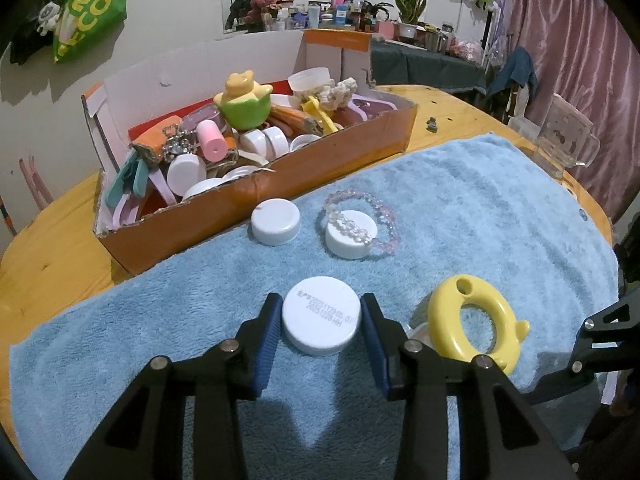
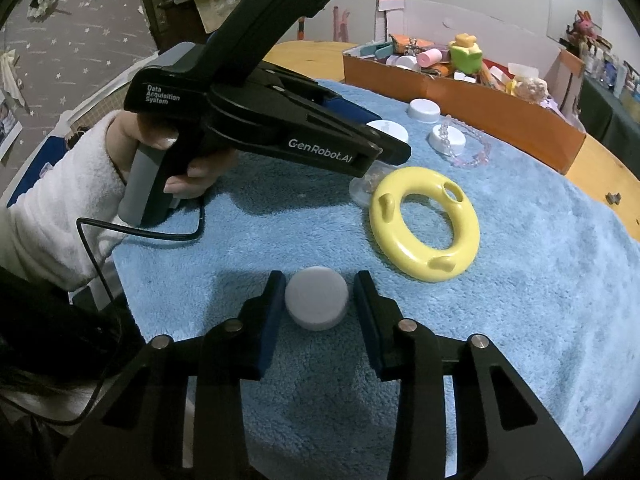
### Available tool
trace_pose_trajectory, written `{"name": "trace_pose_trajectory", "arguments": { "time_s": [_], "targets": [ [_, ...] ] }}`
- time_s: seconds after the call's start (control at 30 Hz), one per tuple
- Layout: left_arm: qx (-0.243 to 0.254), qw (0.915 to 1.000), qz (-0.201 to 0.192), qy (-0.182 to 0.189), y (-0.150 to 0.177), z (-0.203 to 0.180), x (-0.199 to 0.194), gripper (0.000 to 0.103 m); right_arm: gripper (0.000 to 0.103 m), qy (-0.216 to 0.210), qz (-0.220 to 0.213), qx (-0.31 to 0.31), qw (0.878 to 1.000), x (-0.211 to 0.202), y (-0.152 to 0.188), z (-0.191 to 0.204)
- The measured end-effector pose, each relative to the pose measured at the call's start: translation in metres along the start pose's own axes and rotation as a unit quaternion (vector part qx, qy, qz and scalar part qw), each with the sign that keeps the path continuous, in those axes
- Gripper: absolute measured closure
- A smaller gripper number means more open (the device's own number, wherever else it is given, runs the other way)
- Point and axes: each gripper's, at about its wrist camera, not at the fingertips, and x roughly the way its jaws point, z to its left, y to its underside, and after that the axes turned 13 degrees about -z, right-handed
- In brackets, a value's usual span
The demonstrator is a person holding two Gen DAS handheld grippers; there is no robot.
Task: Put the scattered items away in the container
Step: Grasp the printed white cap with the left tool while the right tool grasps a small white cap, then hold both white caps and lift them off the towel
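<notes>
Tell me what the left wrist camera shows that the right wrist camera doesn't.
Only the left wrist view shows the date print on the white cap between the left gripper's open jaws, plus the green bag on the wall.

Only the right wrist view shows a grey cap between the right gripper's open jaws, and the hand holding the left gripper.

Both show the yellow ring, the bead bracelet, the blue towel and the cardboard box.

White caps [image 1: 321, 315] [image 2: 316, 298] lay flat at lower centre, a yellow ring [image 2: 424, 224] to the right, the full orange box [image 1: 256, 200] upper left.
</notes>
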Motion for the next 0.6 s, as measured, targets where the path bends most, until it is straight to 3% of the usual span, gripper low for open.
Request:
{"name": "trace_pose_trajectory", "arguments": {
  "time_s": [0.6],
  "targets": [
    [-0.006,1.0,-0.001,-0.001,-0.0001,0.0019,-0.0002,0.061,0.072,0.006,-0.001,-0.009,1.0,-0.0022,-0.0027,0.0023]
  ]
}}
